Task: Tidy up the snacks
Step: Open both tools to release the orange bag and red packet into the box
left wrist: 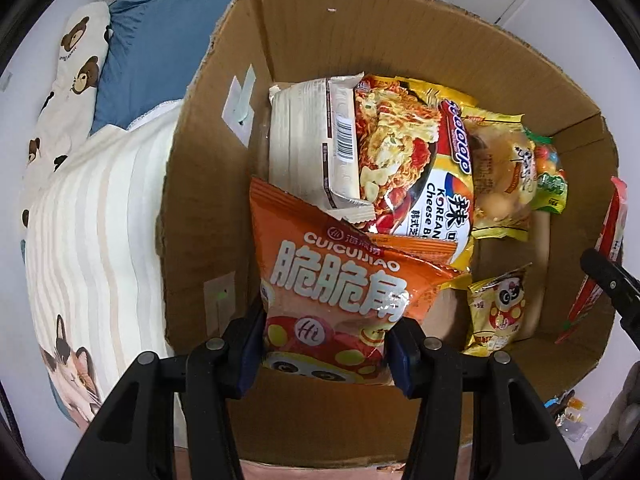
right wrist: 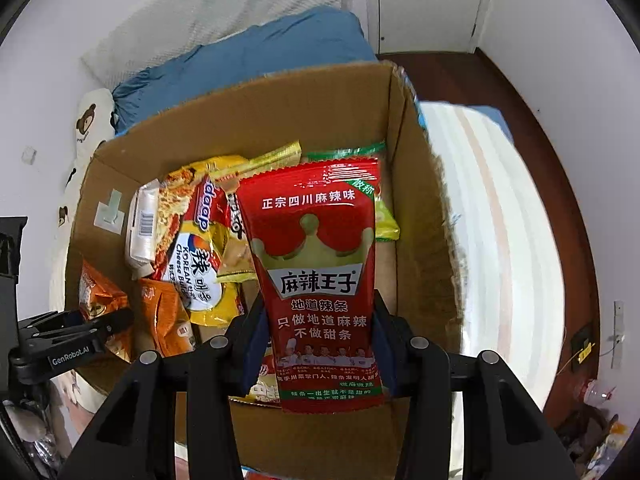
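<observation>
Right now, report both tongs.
Left tongs: closed on the orange snack bag.
Right tongs: closed on the red spicy strip packet.

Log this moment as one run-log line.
left tool: shut on orange snack bag | right tool: shut on red spicy-strip packet | both over cardboard box | box: part-filled

Left gripper (left wrist: 326,350) clamped, pointing forward; right gripper (right wrist: 318,354) likewise clamped.
</observation>
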A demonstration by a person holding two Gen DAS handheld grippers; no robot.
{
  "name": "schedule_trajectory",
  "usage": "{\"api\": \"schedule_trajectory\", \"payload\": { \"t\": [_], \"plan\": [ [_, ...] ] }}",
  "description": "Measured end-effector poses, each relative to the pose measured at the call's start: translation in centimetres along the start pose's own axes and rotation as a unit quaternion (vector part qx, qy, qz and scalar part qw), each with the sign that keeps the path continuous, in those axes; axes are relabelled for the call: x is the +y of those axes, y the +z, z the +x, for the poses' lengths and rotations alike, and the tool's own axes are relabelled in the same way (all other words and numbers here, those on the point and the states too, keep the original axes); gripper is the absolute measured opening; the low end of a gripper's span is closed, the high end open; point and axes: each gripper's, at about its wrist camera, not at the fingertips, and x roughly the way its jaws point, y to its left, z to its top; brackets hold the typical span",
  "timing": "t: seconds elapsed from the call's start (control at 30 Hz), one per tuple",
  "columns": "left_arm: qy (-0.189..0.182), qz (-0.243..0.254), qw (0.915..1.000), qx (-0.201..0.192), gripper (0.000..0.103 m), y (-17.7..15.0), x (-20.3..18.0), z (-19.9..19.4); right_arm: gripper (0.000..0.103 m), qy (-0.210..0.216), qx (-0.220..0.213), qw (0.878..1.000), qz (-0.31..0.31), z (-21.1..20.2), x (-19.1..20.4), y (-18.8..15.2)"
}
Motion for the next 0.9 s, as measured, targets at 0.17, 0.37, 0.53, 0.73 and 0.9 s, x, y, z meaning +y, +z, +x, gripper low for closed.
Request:
{"api": "schedule_trajectory", "payload": {
  "t": [0.17, 0.37, 0.53, 0.73, 0.9],
  "plan": [
    [0.003, 0.001, 0.9999, -0.010, 0.054, 0.2, -0.4, -0.1, 0.083, -0.024, 0.045, 0.998, -0.023, 2.3, 0.4, -0.3],
    [-0.013, -0.003, 0.9996, -0.026, 0.098, 0.1, -1.0, -1.3, 0.092, -0.025, 0.050, 0.998, -0.028, 2.3, 1.0, -0.9],
    [-0.022, -0.006, 0.9993, -0.031, 0.098, -0.2, -1.0, -1.6, 0.094, -0.022, 0.045, 0.999, -0.022, 1.6, 1.0, -1.2],
    [-0.006, 0.001, 0.9973, -0.073, 0.098, -2.0, -1.3, -3.4, 0.094, -0.024, 0.028, 0.999, -0.020, 0.7, 1.3, -2.5],
    [-0.003, 0.003, 0.9927, -0.120, 0.098, -4.1, -1.3, -5.4, 0.094, -0.015, -0.006, 1.000, -0.021, -1.2, 1.7, -4.2]
  ]
}}
